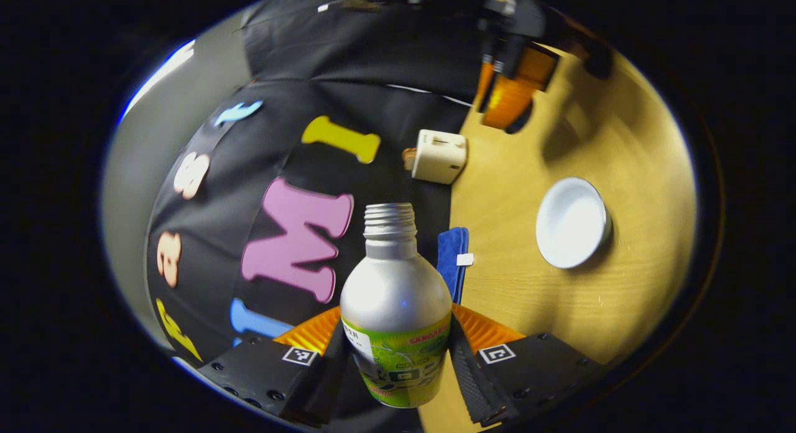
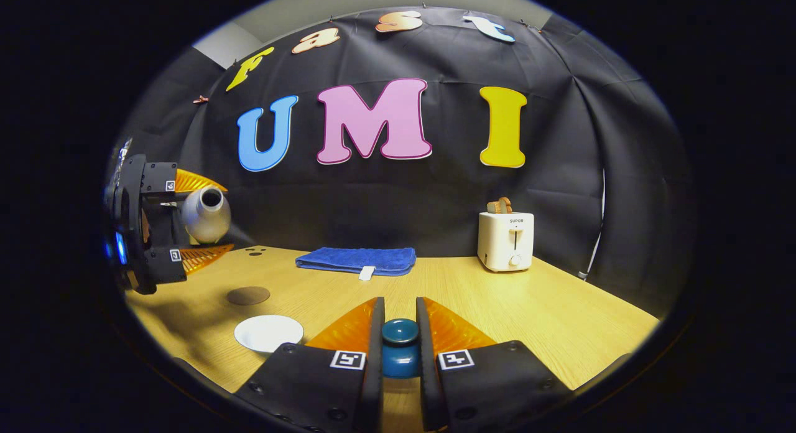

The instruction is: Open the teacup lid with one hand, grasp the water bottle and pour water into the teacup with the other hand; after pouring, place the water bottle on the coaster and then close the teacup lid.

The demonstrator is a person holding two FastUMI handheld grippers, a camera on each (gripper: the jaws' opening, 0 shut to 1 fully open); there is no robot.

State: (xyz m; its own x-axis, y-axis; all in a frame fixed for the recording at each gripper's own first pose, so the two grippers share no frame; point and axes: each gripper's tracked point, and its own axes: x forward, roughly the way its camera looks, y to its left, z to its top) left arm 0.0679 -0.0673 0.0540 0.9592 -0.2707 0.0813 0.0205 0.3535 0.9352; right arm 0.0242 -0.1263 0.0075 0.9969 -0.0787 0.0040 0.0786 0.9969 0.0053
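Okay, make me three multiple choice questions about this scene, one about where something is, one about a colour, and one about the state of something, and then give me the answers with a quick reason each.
1. Where does the toaster stand?
A. at the back of the table, by the cloth wall
B. on the towel
C. at the table's front edge

2. What colour is the towel?
A. red
B. blue
C. white

3. What is the state of the bottle?
A. capped, standing on the table
B. lying on the coaster
C. uncapped, held in the left gripper

Answers:
1 A, the right gripper view shows the toaster on the far side of the table, close to the wall.
2 B, the folded towel is blue in both views.
3 C, the bare threaded neck shows in the left gripper view, and both fingers press on the bottle's sides.
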